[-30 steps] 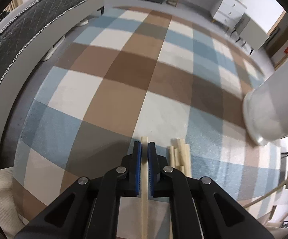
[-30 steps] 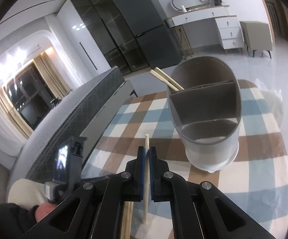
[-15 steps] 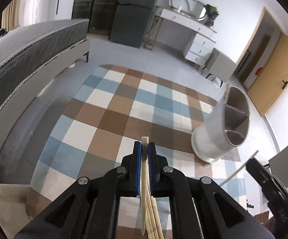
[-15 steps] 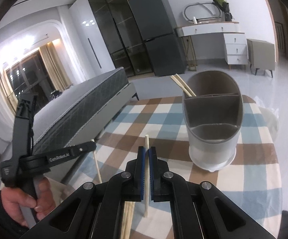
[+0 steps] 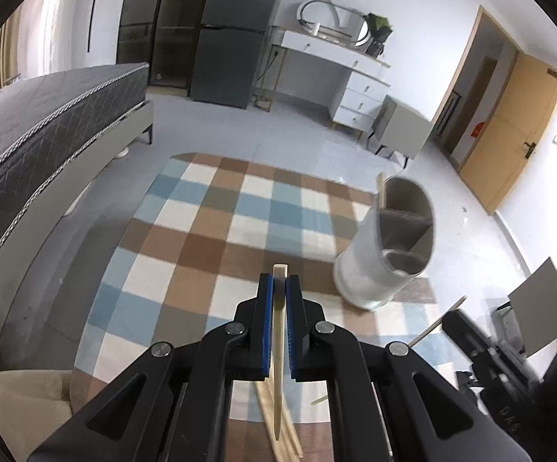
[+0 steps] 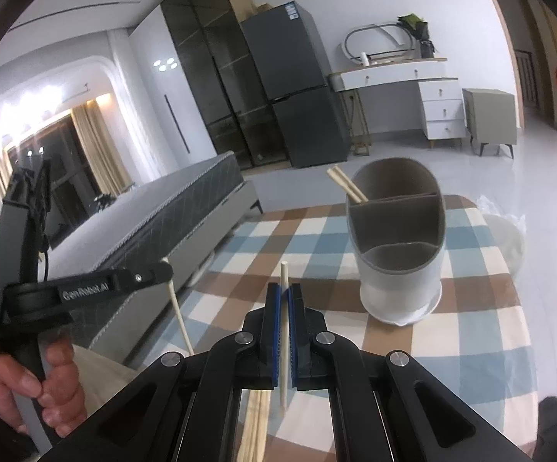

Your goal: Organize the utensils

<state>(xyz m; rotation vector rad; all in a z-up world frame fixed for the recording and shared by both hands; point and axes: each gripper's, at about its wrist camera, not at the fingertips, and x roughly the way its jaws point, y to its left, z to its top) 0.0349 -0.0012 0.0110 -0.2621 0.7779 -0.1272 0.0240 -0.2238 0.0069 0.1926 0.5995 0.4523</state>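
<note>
Two chopsticks are now lifted off the checked desk (image 5: 217, 231) — left gripper (image 5: 277, 300) clamps one (image 5: 277, 365), right gripper (image 6: 284, 315) another (image 6: 284, 331) — ready for the utensil holder (image 6: 398, 265) far right, already holding a pair (image 6: 346, 184).

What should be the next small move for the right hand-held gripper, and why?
Probably carry it toward the holder. The right hand-held gripper is shut on one chopstick, and two chopsticks already lean in the holder's far compartment.
</note>
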